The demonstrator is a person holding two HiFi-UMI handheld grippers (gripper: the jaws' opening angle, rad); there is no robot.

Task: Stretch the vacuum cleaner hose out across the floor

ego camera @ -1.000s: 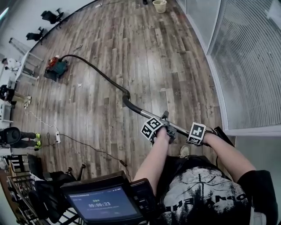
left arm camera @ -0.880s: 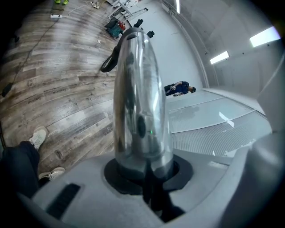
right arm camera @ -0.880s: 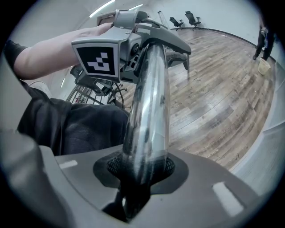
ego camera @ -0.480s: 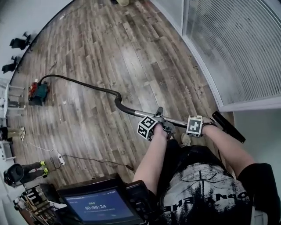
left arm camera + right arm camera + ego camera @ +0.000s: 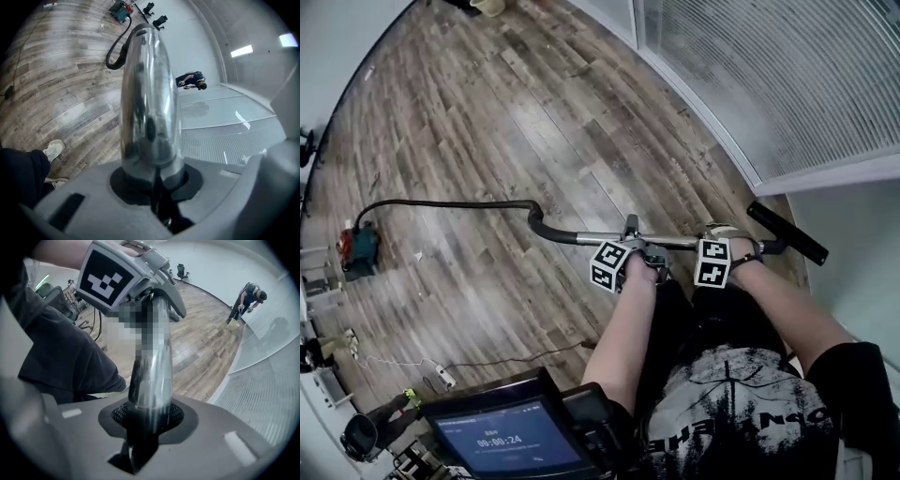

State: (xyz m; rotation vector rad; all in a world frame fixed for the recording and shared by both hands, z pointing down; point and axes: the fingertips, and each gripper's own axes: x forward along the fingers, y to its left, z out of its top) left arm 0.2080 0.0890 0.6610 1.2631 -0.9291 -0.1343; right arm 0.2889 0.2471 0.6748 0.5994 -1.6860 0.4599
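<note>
Your left gripper [image 5: 633, 246] and right gripper [image 5: 724, 242] sit side by side near your body, each one's jaws clamped on the metal wand [image 5: 680, 240]; both forearms reach forward.

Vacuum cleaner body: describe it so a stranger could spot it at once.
Look at the wooden floor, along its left edge in the head view. There sits the vacuum cleaner, a small teal and red box. Unlike the white power strip nearby, it has the black hose running out of it.
</note>
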